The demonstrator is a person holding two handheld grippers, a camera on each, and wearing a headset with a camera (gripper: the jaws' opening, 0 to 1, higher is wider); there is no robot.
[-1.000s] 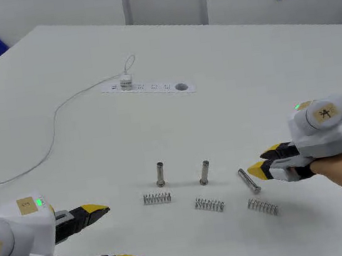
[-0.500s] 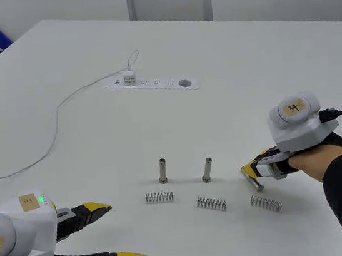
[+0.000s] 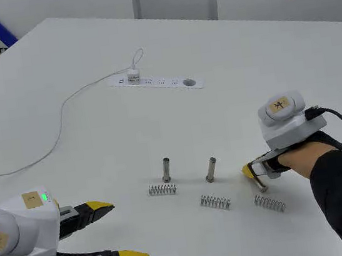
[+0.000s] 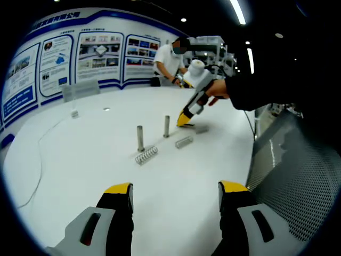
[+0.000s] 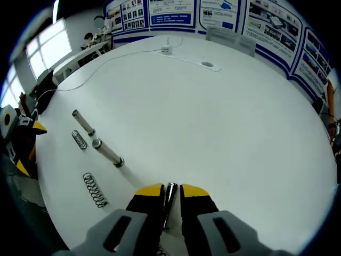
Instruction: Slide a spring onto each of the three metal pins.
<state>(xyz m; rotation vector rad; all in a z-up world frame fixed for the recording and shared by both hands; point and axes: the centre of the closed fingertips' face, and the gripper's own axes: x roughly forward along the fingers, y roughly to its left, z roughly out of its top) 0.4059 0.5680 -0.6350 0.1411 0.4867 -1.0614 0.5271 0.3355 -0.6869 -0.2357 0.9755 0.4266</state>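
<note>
My right gripper [image 3: 250, 171] has its fingers clenched on the third pin [image 3: 260, 182], which lies tipped over on the counter [image 3: 97, 144]; in the right gripper view its shaft runs up between the two yellow tips. I judge the grip is meant to stand the pin up or steady it for its spring. The left pin [image 3: 166, 169] and middle pin [image 3: 211, 169] stand upright, with the left spring [image 3: 163, 189] and middle spring [image 3: 215, 202] lying just in front of them; the right spring [image 3: 270, 203] lies just beside the gripped pin; no spring is on a pin yet. My left gripper [image 3: 120, 231] hovers at the near edge, fingers released and empty, well apart from the work so as not to crowd it. A second ago the right fingers were spread and apart from the pin, off to its right; since then they have come in and closed; the left gripper has hardly shifted.
</note>
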